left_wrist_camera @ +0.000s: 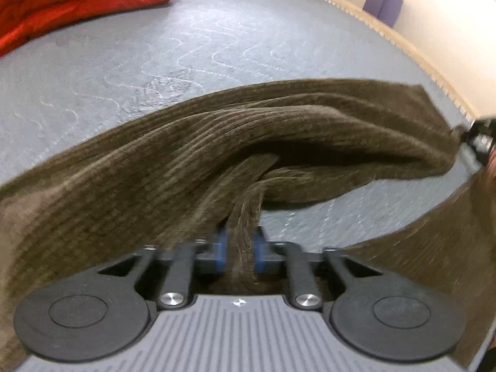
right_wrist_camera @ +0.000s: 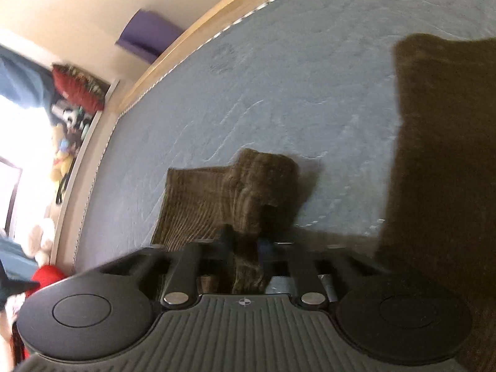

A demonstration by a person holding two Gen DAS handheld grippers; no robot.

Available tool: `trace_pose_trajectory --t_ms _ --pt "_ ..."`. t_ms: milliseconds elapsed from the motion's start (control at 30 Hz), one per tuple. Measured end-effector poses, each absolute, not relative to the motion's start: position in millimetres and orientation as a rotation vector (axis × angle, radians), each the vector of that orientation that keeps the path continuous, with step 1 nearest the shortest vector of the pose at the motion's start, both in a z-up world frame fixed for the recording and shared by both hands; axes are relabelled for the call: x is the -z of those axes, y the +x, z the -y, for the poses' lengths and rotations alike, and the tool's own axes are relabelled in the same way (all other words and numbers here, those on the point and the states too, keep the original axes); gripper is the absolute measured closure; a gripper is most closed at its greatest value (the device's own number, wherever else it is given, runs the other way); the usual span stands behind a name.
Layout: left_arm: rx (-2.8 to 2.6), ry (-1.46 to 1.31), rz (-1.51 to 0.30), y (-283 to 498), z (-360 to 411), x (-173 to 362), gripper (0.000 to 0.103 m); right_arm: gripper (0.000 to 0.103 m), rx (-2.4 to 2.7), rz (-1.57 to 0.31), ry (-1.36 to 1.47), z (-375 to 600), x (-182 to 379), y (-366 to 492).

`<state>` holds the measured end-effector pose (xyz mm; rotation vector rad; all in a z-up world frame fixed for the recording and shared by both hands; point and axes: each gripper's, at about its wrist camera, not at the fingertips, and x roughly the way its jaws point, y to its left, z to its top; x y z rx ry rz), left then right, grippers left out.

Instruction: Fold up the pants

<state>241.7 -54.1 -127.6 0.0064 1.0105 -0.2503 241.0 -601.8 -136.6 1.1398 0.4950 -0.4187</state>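
Note:
The brown corduroy pants (left_wrist_camera: 241, 142) hang lifted over the grey quilted mattress (left_wrist_camera: 201, 43), stretched between both grippers. My left gripper (left_wrist_camera: 241, 248) is shut on a bunched fold of the pants, blue pads pressing the cloth. The right gripper shows at the far right edge of the left wrist view (left_wrist_camera: 479, 142), holding the other end. In the right wrist view my right gripper (right_wrist_camera: 245, 245) is shut on a pants edge (right_wrist_camera: 248, 186), and more of the pants (right_wrist_camera: 446, 155) hangs at the right.
A folded red duvet (left_wrist_camera: 77, 3) lies at the mattress's far left. A wooden bed edge (right_wrist_camera: 192, 28) borders the mattress, with a purple block (right_wrist_camera: 145, 34) by the wall. Stuffed toys (right_wrist_camera: 62, 155) and clutter sit beside the bed.

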Motion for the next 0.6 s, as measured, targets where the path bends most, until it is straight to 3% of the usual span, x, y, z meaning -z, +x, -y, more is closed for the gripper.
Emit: trace_pose_trajectory --t_ms 200,267,367,567,600 --pt "0.354 0.021 -1.065 242.8 42.9 100.5 0.095 0.094 0.444 -0.339 0.877 606.4 66.1 235.5" --pt "0.463 0.108 -1.137 237.5 45.4 100.4 0.094 0.094 0.531 -0.423 0.84 618.5 70.9 238.1" --pt "0.547 0.164 -1.223 228.4 44.2 109.0 0.094 0.094 0.674 -0.697 0.841 632.9 108.9 244.9" --pt "0.575 0.179 -1.207 223.7 43.6 99.6 0.09 0.086 0.731 -0.689 0.77 627.8 100.6 239.0" --pt "0.578 0.166 -1.202 224.1 42.6 96.9 0.086 0.083 0.761 -0.68 0.755 626.5 95.9 235.0"
